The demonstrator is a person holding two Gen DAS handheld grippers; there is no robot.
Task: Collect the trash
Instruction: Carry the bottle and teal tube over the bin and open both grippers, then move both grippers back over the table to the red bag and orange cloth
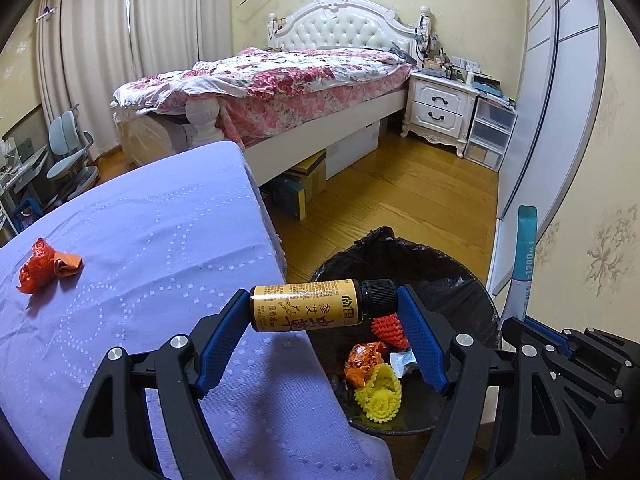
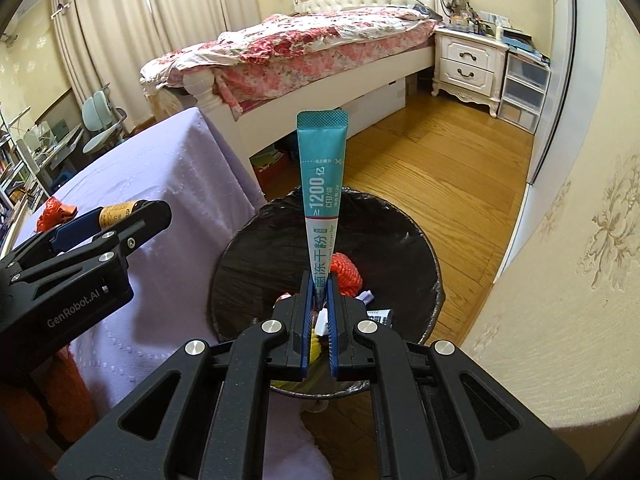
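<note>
Left claw (image 1: 324,308) grips the bottle (image 1: 308,305) at the table edge (image 1: 268,216); right claw (image 2: 320,280) pinches the sachet (image 2: 322,184), seemingly over the bin (image 2: 432,256).

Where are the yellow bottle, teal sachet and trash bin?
yellow bottle (image 1: 306,306): left wrist view, middle of its label, held crosswise.
teal sachet (image 2: 322,184): right wrist view, on the printed teal upper half.
trash bin (image 2: 400,240): right wrist view, bare black liner on the inner wall.

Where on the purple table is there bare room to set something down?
Most of the purple tablecloth is bare, from the red wrapper near its left edge across to the edge beside the bin. The bin's bottom is crowded with trash.
</note>
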